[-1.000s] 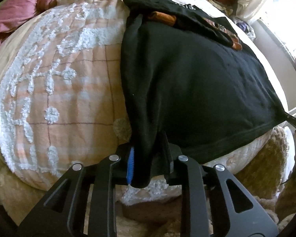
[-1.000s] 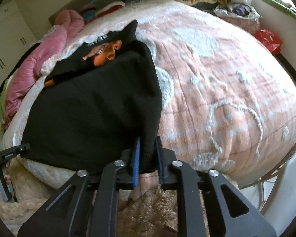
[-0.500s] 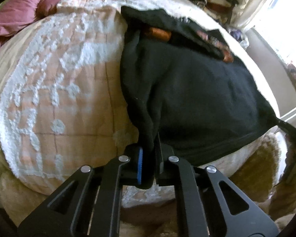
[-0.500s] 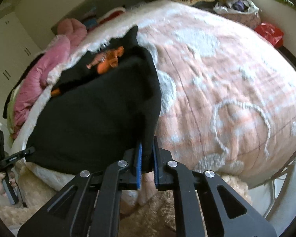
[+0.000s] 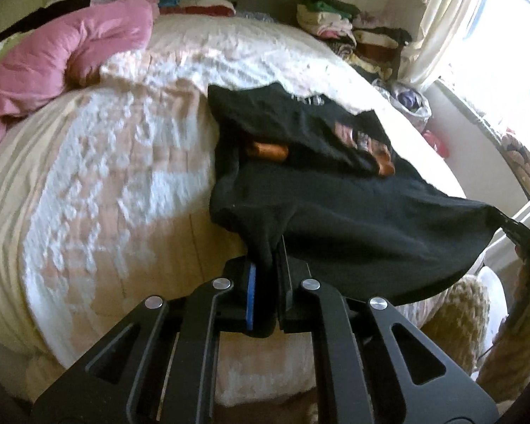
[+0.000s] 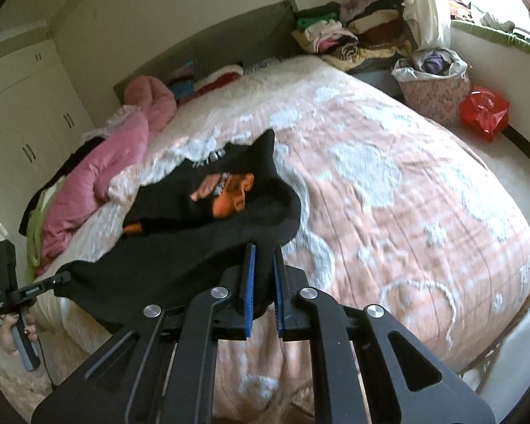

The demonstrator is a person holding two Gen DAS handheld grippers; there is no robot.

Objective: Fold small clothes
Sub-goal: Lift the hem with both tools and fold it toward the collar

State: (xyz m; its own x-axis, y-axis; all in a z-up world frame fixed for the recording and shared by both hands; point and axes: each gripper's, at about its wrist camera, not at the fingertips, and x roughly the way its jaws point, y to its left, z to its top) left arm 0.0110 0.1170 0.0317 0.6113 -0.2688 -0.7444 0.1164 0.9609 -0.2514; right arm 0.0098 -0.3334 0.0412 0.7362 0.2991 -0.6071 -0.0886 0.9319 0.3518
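Pink duvet, bunched, at the far left of the bed in the left wrist view, lying on the pink-and-white quilt that covers the mattress. White wardrobe doors along the left wall in the right wrist view. Left gripper, fingers clenched on the near left corner of the black shirt, cloth pinched between the blue pad and the opposite finger and drawn up off the quilt. Black shirt, mid-bed toward the near edge: its lower half is lifted and stretched between the two grippers, its upper half lies flat on the quilt with an orange print facing up. Right gripper, fingers clenched on the shirt's near right corner, fabric bunched between the two blue pads. In the left wrist view the shirt's far corner tapers to the right gripper at the frame's right edge; in the right wrist view the left gripper and the hand holding it show at the far left. Stacked folded clothes at the head of the bed, right side. Patterned basket and red bag on the floor at right, just beside each other.
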